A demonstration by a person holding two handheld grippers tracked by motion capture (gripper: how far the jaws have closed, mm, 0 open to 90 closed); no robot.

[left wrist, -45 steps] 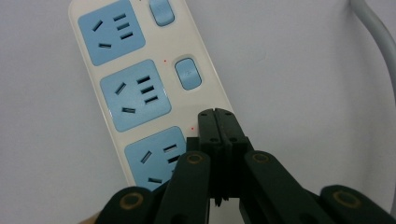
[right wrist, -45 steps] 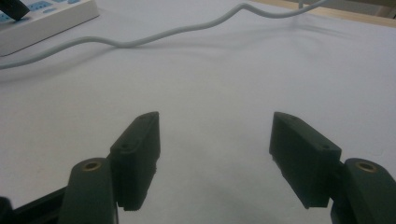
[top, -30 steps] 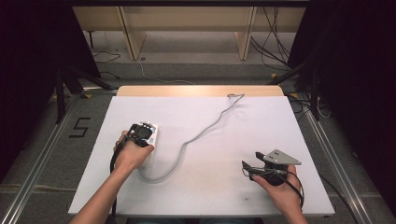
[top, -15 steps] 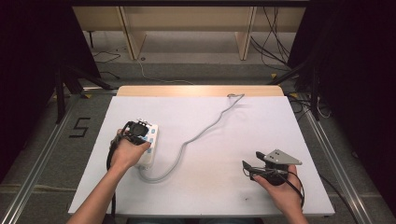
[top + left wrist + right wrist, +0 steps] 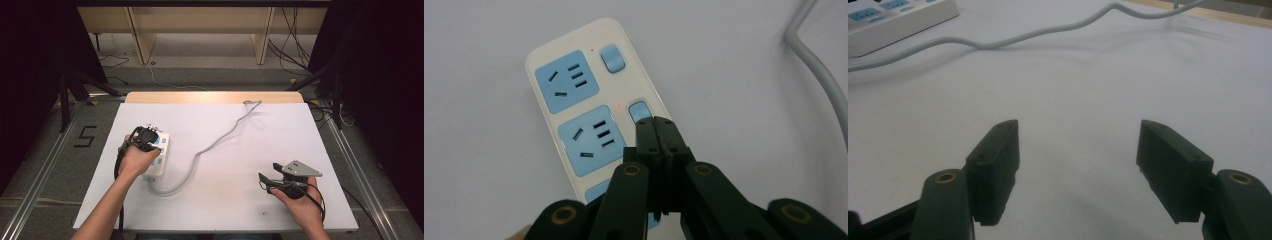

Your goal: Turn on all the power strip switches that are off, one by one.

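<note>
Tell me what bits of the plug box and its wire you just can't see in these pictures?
- Power strip, left gripper view: its near end is hidden behind the shut left gripper.
- Second switch, same view: the jaw tips cover its near edge, so whether they press it is unclear.
- Grey cable, high view: its far end drops over the table's back edge.
- Power strip, right gripper view: cut off by the top-left corner.

White plastic power strip with blue sockets (image 5: 589, 115): its near end is hidden behind the black left gripper (image 5: 655, 127); the third socket shows as a small blue corner.
Blue rocker switch (image 5: 639, 111): its lower part is covered by the closed jaw tips; contact cannot be told.
Grey round cable (image 5: 819, 65): cut off by the top and right edges.
Black right gripper (image 5: 1078, 165): its body is cut off by the bottom edge.
Strip in the right gripper view: cut off at the top left corner, blurred.
</note>
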